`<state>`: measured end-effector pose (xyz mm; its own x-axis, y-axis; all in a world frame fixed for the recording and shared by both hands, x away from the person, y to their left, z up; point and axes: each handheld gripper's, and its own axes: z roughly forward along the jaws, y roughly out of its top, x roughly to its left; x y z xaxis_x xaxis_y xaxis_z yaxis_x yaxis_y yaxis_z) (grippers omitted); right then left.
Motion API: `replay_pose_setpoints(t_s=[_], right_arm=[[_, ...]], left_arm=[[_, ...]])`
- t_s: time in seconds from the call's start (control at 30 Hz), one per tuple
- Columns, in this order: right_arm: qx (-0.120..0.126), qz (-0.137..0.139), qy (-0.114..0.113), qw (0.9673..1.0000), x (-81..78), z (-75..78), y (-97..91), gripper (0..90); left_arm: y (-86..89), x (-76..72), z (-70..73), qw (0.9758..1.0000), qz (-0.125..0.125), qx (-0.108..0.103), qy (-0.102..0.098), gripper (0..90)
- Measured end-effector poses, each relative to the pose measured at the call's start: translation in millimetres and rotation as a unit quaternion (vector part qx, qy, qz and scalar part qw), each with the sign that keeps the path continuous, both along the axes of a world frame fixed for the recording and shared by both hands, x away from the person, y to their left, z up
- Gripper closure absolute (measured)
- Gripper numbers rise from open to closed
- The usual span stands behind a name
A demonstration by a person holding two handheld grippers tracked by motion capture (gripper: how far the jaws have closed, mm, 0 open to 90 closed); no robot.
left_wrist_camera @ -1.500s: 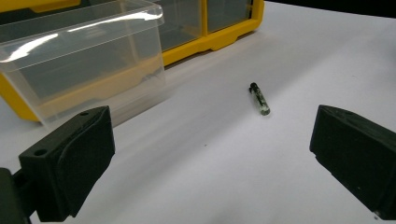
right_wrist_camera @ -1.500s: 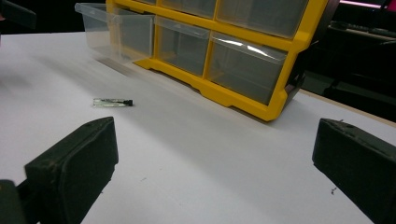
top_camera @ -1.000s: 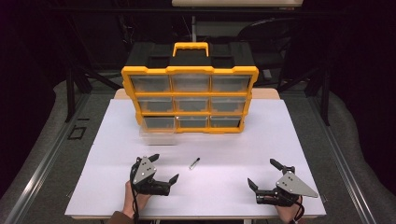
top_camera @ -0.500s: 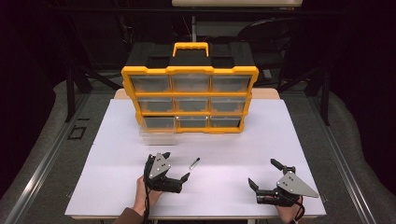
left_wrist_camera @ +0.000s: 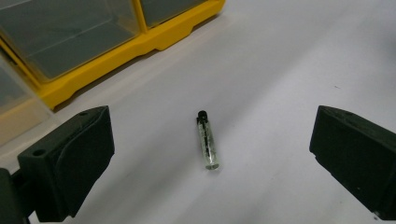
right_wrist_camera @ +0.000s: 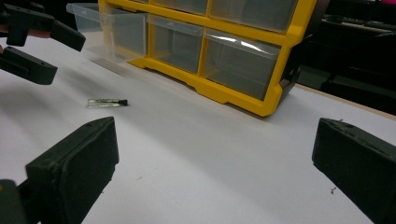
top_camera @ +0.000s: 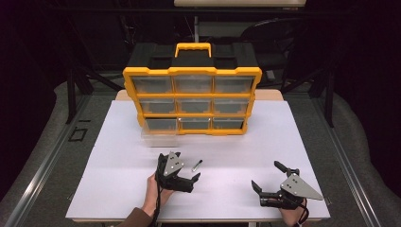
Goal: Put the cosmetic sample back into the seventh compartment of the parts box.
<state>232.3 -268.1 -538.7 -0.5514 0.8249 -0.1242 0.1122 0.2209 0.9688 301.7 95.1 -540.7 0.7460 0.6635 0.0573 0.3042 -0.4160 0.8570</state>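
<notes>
White tabletop [top_camera: 118, 189] gives the small glass vial [left_wrist_camera: 207, 142] lying between your left gripper's [left_wrist_camera: 205, 158] wide-open, empty jaws room to roll, so an off-centre squeeze may flick it away, while your right gripper [top_camera: 269, 182] sits open, empty, well apart.

**Count of things on the table**

One yellow-and-black organiser cabinet [top_camera: 191, 90] at upper centre of the high view, with nine clear drawers in three rows of three; the lower-left drawer [top_camera: 160, 134] is pulled out. One small glass vial [top_camera: 196, 165] with a black cap, lower centre. Two handheld grippers: left gripper [top_camera: 188, 171], right gripper [top_camera: 267, 178]. One white table [top_camera: 118, 156].
</notes>
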Motion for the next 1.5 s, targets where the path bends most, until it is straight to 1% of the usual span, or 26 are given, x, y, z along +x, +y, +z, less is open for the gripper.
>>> replay_pose_setpoints(t_s=[0.07,0.13,0.23,0.27,0.33,0.37,0.4,0.47,0.5,0.57,0.73,0.8,0.83,0.87,0.93,0.97,1.03,1.07,1.13,1.23,1.27,1.3,1.33,1.37,1.5], right_arm=[[-0.001,0.000,0.000,1.0000,0.9,-0.7,0.0,0.0],[-0.002,0.000,0.000,1.0000,1.2,-0.8,-0.1,0.0],[0.001,0.000,-0.001,1.0000,1.1,-0.4,0.4,0.0],[0.000,0.000,0.001,1.0000,1.1,-0.4,0.4,0.0],[0.000,0.002,0.001,1.0000,1.4,-0.6,0.4,0.0],[0.000,0.003,0.003,1.0000,1.6,-0.9,0.3,0.0],[0.000,0.003,0.003,1.0000,1.7,-1.0,0.3,0.0],[0.001,0.003,0.004,1.0000,1.3,-1.0,-0.2,0.0],[0.001,0.003,0.004,1.0000,1.3,-1.0,-0.2,0.0],[0.000,0.003,0.003,1.0000,1.1,-0.9,-0.5,0.0],[0.002,0.003,0.008,1.0000,2.7,-2.2,-0.9,0.1],[0.003,0.004,0.011,0.9999,3.3,-2.8,-1.1,0.1],[0.004,0.004,0.013,0.9999,3.4,-2.9,-1.2,0.1],[0.005,0.005,0.013,0.9999,3.4,-2.9,-1.2,0.1],[0.005,0.006,0.013,0.9999,3.2,-2.9,-1.1,0.2],[0.004,0.006,0.013,0.9999,3.4,-3.0,-0.9,0.2],[0.003,0.007,0.014,0.9999,4.1,-3.3,-1.1,0.2],[0.002,0.007,0.014,0.9999,4.3,-3.4,-1.2,0.2],[0.002,0.007,0.014,0.9999,4.1,-3.6,-1.0,0.2],[0.001,0.008,0.013,0.9999,3.4,-3.2,-0.6,0.3],[0.001,0.008,0.013,0.9999,3.7,-3.4,-0.3,0.3],[0.001,0.008,0.013,0.9999,3.7,-3.4,-0.3,0.3],[0.001,0.008,0.016,0.9998,3.9,-3.7,-0.4,0.3],[0.002,0.008,0.018,0.9998,4.8,-4.3,-0.6,0.4],[0.000,0.009,0.020,0.9998,5.1,-4.6,-0.4,0.4]], left_arm=[[-5.6,2.1,-1.5,1.0000,-0.003,0.004,0.005,0.0],[-11.9,4.3,-3.7,0.9998,-0.007,0.015,0.009,0.0],[-20.0,8.2,-6.6,0.9993,-0.011,0.025,0.026,0.0],[-22.4,9.8,-7.5,0.9991,-0.011,0.029,0.028,0.0],[-26.8,13.0,-9.3,0.9988,-0.008,0.034,0.035,0.0],[-30.1,15.6,-10.6,0.9984,-0.005,0.042,0.037,0.0],[-30.1,15.6,-10.6,0.9984,-0.005,0.042,0.037,0.0],[-35.1,18.7,-12.6,0.9978,0.004,0.049,0.045,0.0],[-35.1,18.7,-12.6,0.9978,0.004,0.049,0.045,0.0],[-37.1,20.7,-13.2,0.9971,0.009,0.058,0.049,0.0],[-39.5,25.4,-14.9,0.9959,0.022,0.066,0.058,0.4],[-38.8,25.7,-15.3,0.9957,0.026,0.066,0.059,5.1],[-37.7,25.8,-14.7,0.9956,0.025,0.070,0.058,11.2],[-36.6,25.7,-13.5,0.9958,0.031,0.066,0.056,16.4],[-36.1,26.1,-13.1,0.9958,0.032,0.065,0.056,18.1],[-35.6,26.9,-13.2,0.9958,0.030,0.063,0.059,24.9],[-35.2,28.1,-14.2,0.9954,0.033,0.064,0.063,32.6],[-35.0,28.9,-15.4,0.9951,0.034,0.062,0.069,36.3],[-34.4,29.6,-16.4,0.9947,0.038,0.061,0.074,45.7],[-34.4,29.5,-16.5,0.9946,0.039,0.059,0.075,53.7],[-34.4,29.5,-16.5,0.9946,0.039,0.059,0.075,55.5],[-34.7,29.5,-16.5,0.9948,0.038,0.058,0.075,55.5],[-34.7,29.6,-16.3,0.9945,0.036,0.062,0.077,57.7],[-35.3,29.7,-17.2,0.9944,0.037,0.060,0.079,61.6],[-34.1,31.2,-19.0,0.9941,0.038,0.060,0.083,67.4]])
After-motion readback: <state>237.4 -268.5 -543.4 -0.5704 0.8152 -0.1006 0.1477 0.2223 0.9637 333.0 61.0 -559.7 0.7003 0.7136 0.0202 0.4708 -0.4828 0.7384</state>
